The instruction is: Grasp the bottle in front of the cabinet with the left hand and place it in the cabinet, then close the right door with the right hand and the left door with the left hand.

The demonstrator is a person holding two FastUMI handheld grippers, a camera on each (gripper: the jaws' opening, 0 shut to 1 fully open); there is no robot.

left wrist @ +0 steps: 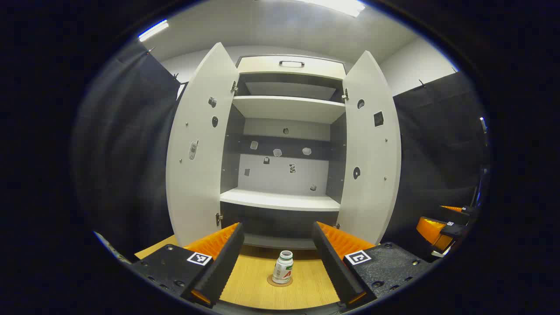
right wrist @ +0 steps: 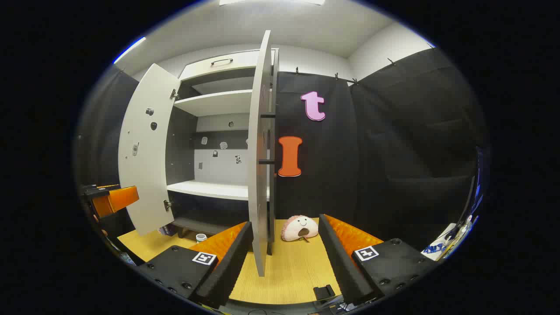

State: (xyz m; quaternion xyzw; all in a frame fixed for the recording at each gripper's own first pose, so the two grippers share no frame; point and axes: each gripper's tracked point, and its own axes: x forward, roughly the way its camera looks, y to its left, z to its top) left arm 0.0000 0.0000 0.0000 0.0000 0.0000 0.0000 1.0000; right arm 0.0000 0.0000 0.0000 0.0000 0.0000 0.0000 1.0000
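White bottle (left wrist: pixel 283 267): upright on wooden table (left wrist: pixel 258 284), before open cabinet (left wrist: pixel 282 199). Left gripper (left wrist: pixel 278 258): level, facing it, fingers wide apart, empty. Right gripper (right wrist: pixel 284 258): spread, empty, facing right door's (right wrist: pixel 259 175) edge.

The surface (left wrist: pixel 253 284) showed light wood grain with a matt finish. The cabinet (left wrist: pixel 284 199) had smooth, matt panels and a metal handle (left wrist: pixel 292 64) above the shelves. The bottle (left wrist: pixel 283 267) looked like glossy plastic. Beside the cabinet, the toy (right wrist: pixel 299 228) appeared soft plush.
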